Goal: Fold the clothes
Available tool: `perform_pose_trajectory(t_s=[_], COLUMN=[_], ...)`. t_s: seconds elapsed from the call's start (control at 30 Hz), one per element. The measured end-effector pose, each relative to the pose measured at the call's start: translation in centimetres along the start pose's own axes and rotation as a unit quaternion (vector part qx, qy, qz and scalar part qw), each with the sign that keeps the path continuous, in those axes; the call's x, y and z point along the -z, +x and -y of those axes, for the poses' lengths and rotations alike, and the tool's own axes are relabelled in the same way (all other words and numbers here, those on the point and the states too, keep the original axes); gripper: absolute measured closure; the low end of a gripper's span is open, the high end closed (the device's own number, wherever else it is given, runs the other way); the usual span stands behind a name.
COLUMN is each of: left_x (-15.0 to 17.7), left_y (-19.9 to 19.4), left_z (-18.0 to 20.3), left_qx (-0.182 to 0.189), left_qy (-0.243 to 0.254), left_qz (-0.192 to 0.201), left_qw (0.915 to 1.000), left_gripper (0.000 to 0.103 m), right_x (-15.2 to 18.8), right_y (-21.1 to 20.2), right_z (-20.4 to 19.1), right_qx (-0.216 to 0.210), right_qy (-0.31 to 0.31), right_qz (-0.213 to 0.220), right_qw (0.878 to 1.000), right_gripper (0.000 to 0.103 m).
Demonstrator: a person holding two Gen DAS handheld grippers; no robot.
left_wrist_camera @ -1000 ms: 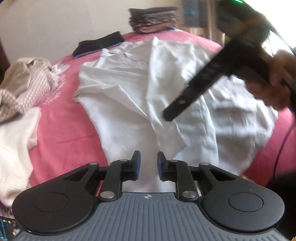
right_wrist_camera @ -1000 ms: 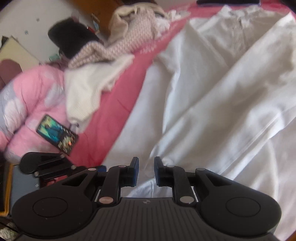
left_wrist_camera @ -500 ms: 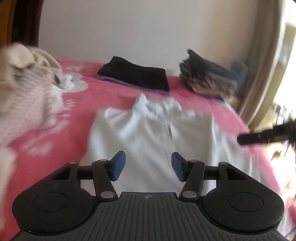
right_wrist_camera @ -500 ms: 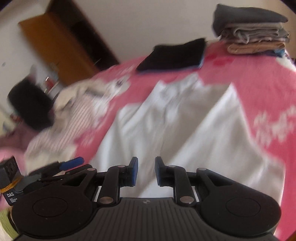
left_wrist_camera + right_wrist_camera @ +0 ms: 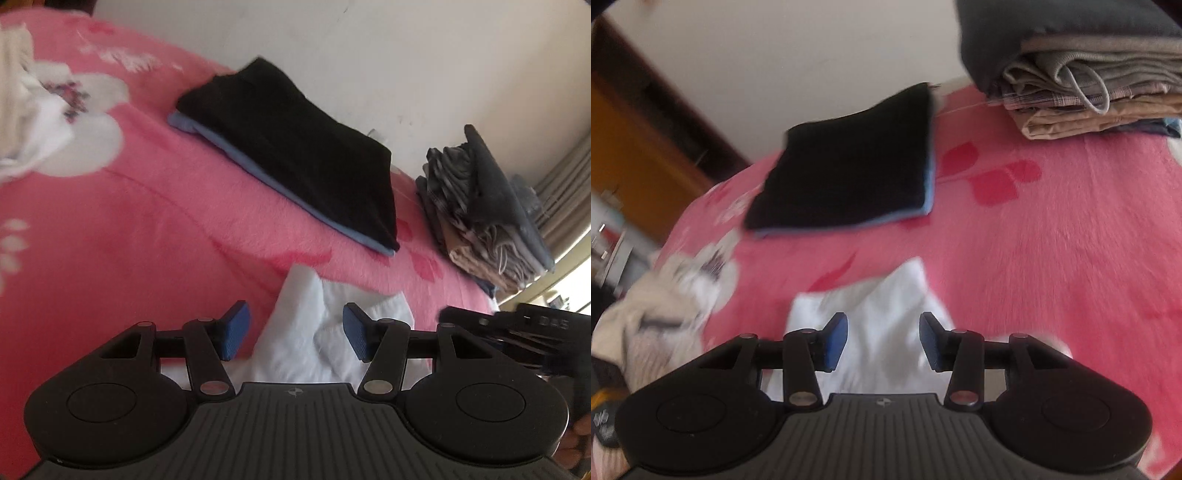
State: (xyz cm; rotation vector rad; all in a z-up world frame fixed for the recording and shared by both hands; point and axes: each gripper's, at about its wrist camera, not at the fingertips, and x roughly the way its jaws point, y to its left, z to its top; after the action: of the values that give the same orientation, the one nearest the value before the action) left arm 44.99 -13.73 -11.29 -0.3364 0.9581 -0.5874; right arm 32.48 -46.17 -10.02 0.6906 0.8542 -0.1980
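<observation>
At twelve o'clock lie folded stacks (image 5: 303, 162); white shirt (image 5: 325, 332) awaits further folds beneath left gripper (image 5: 295, 334), jaws apart, and right gripper (image 5: 883, 341), jaws opening, empty.

White shirt (image 5: 295, 332) mostly hidden behind hand-held gripper body; clothes pile (image 5: 657, 317) blurred, cut off at edge.

The right gripper (image 5: 883, 341) hangs over the collar end of a white shirt (image 5: 882, 295) spread on a pink floral blanket (image 5: 1052, 258), its blue-padded jaws opening with the cloth lying below them, unpinched. Beyond, a folded black garment (image 5: 849, 166) rests on a folded blue one (image 5: 929, 192); a stack of folded clothes (image 5: 1089, 74) stands at upper right. A rumpled cream heap (image 5: 653, 325) sits left, blurred.
</observation>
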Motion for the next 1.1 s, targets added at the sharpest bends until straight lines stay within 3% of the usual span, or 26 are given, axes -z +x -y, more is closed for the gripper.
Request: perform_pose_trajectory(t_s=[0.13,0.2,0.27,0.33,0.4,0.47,0.53,0.67,0.77,0.83,0.87,0.97,1.0,1.07,1.1], left_x=[-0.5,-0.5,-0.2,0.0,0.3,0.4,0.7,1.3,2.9,4.3,5.2,8.8,9.9,12.4,13.3], left_y=[2.2,2.7,3.0,3.2,3.2,2.8,2.0,-0.8,-3.3,-5.1,-6.2,-8.4,-8.7,-9.2,-9.3], left_z=[-0.3,-0.1,0.4,0.8,1.1,1.6,2.1,3.4,4.7,5.5,5.8,6.6,6.7,6.1,5.7], left_qx=[-0.006,0.000,-0.003,-0.005,-0.005,0.000,0.004,0.030,0.035,0.036,0.042,0.055,0.056,0.055,0.054], left_qy=[-0.011,0.002,0.034,0.058,0.075,0.096,0.120,0.186,0.276,0.338,0.372,0.481,0.510,0.555,0.569], left_qz=[-0.007,0.002,0.005,0.007,0.011,0.027,0.049,0.111,0.154,0.184,0.201,0.215,0.208,0.181,0.165], left_qw=[0.9999,1.0000,0.9994,0.9983,0.9971,0.9950,0.9916,0.9758,0.9480,0.9224,0.9054,0.8479,0.8327,0.8101,0.8035], left_gripper=[0.053,0.065,0.069,0.083,0.095,0.101,0.102,0.103,0.103,0.103,0.103,0.101,0.099,0.098,0.094], right_x=[-1.7,-2.3,-2.5,-2.4,-2.2,-2.0,-1.8,-1.6,-0.7,0.5,1.3,4.3,5.5,8.1,9.4], right_y=[2.9,3.8,4.6,5.2,5.6,5.8,5.7,4.0,1.4,-0.6,-1.7,-4.3,-4.8,-5.5,-5.7], right_z=[1.0,1.3,1.5,1.4,1.3,1.1,0.8,0.1,-1.3,-2.4,-3.0,-4.3,-4.6,-4.9,-4.8], right_qx=[0.014,0.008,-0.002,0.007,0.014,0.018,0.020,-0.001,-0.005,-0.004,0.000,0.003,0.004,0.010,0.013], right_qy=[0.029,0.039,0.043,0.035,0.028,0.020,0.006,-0.032,-0.124,-0.202,-0.245,-0.374,-0.413,-0.481,-0.511], right_qz=[-0.004,-0.007,-0.014,-0.025,-0.035,-0.037,-0.033,-0.005,0.028,0.050,0.061,0.074,0.067,0.046,0.033], right_qw=[0.999,0.999,0.999,0.999,0.999,0.999,0.999,0.999,0.992,0.978,0.968,0.925,0.908,0.875,0.859], right_gripper=[0.053,0.053,0.054,0.056,0.063,0.085,0.097,0.101,0.101,0.101,0.101,0.101,0.100,0.099,0.099])
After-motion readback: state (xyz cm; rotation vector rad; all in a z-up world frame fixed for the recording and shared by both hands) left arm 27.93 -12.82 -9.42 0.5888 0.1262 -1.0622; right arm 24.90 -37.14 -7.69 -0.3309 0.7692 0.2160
